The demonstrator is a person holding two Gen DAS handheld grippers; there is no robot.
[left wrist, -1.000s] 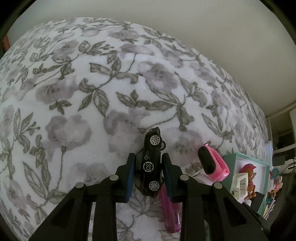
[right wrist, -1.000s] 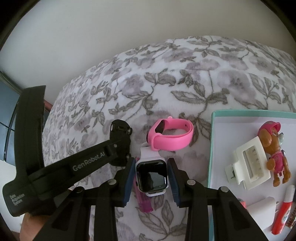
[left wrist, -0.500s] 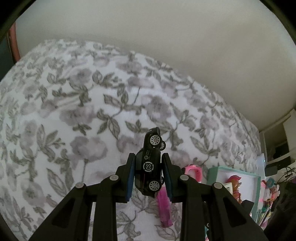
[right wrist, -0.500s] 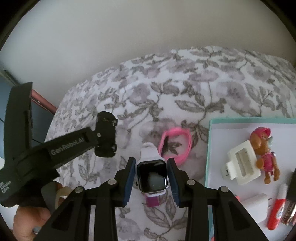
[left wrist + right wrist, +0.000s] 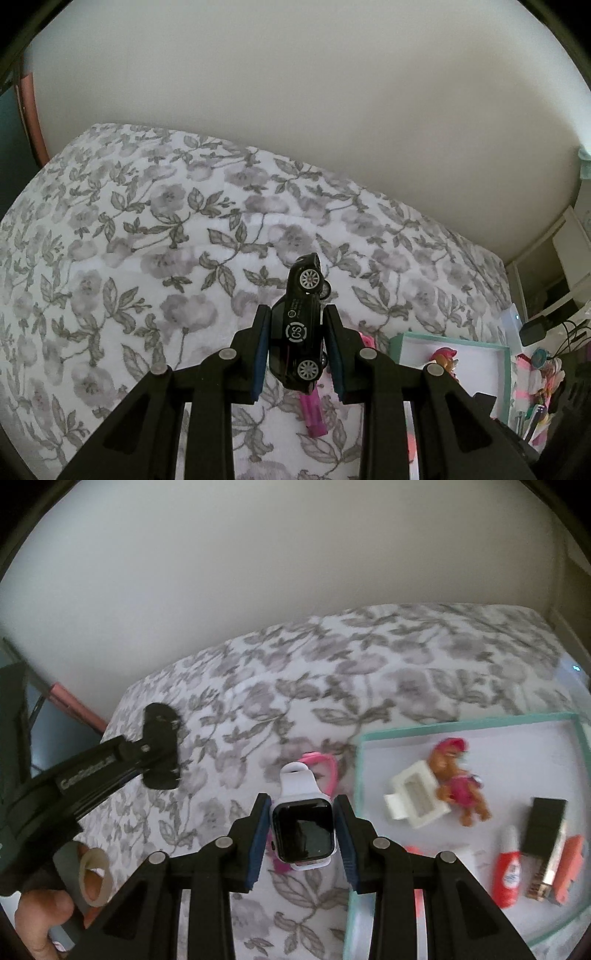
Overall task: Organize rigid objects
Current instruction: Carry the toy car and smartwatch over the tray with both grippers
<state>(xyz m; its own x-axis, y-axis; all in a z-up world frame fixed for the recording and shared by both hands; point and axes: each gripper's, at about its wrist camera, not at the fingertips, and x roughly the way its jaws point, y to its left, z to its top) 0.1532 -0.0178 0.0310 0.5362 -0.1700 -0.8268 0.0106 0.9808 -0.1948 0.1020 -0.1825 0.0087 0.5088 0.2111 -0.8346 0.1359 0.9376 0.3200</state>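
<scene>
Tongs (image 5: 295, 354) tilted down, gripping car (image 5: 299, 332)

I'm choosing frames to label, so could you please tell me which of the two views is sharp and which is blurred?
Left wrist view: sharp; the car shows legible lettering and crisp wheel spokes, with fisheye bending at the edges. Right wrist view: motion-blurred; the figurine and white clip in the tray smear, while the watch stays fairly crisp.
</scene>
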